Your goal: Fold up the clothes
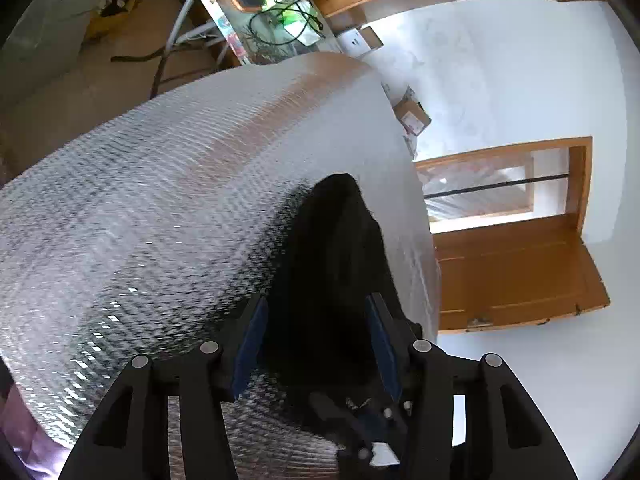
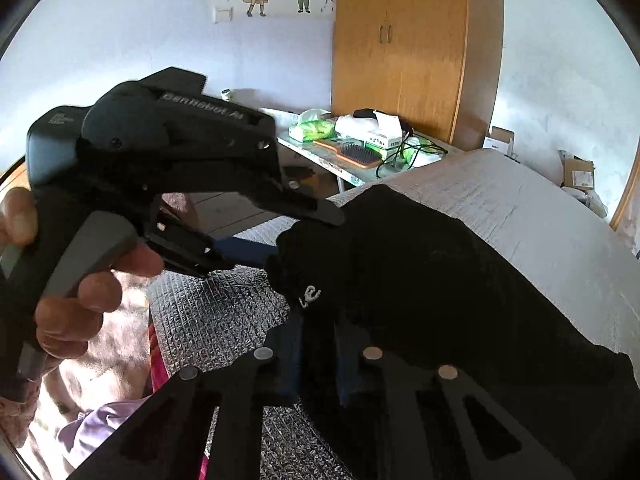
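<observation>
**Inspector:** Nearest the lens in the left wrist view, the left gripper has its blue-padded fingers standing apart, with the black garment running up between them. Whether the pads press the cloth cannot be told.

**Clerk:** And from the other side?

**Inspector:** In the right wrist view, the right gripper has its two fingers close together with black fabric bunched between them; it is clamped on the garment. The left gripper appears there from the side, held in a hand, its tips buried in the edge of the same cloth.

**Clerk:** Where does the garment lie?

**Inspector:** Draped over a silver quilted cover on a raised surface, the near end lifted off it at the grippers. Small white stitching shows on the fabric near the right gripper.

**Clerk:** Surroundings?

**Inspector:** A side table beyond the cover carries a hairbrush, tissue packets and cables. A wooden wardrobe stands behind it against a pale wall.
</observation>
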The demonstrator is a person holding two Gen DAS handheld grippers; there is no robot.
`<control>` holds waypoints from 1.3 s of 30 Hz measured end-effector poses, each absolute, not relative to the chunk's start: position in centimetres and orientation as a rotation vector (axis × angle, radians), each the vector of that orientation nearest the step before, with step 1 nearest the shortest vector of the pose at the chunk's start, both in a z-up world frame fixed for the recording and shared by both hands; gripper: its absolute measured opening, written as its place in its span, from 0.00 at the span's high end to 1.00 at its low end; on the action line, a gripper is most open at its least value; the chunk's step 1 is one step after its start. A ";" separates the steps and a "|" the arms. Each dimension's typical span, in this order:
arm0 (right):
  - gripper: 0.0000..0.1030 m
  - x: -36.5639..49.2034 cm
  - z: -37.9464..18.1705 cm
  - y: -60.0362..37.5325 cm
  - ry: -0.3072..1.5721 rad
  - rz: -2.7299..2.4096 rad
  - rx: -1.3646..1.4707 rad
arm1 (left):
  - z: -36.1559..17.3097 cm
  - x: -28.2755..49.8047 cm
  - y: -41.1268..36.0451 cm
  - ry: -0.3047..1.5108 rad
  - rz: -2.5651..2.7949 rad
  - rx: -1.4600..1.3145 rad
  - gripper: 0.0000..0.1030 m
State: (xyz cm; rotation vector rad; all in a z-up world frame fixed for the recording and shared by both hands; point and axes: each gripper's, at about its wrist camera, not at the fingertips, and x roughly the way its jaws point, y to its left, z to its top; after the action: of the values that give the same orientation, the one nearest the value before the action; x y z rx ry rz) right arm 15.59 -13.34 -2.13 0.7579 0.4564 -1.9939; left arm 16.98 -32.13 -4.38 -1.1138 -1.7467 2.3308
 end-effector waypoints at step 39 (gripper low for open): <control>0.88 14.3 -0.3 -13.1 0.232 -1.909 0.792 | -0.4 15.3 -31.1 -1.552 2.465 -1.074 0.82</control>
State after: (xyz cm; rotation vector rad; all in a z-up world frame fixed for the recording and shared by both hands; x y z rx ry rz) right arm 14.27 -13.08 -0.31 0.7923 0.2324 -1.9085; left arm 15.29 -31.14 -0.39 -1.0735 -1.5516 2.4647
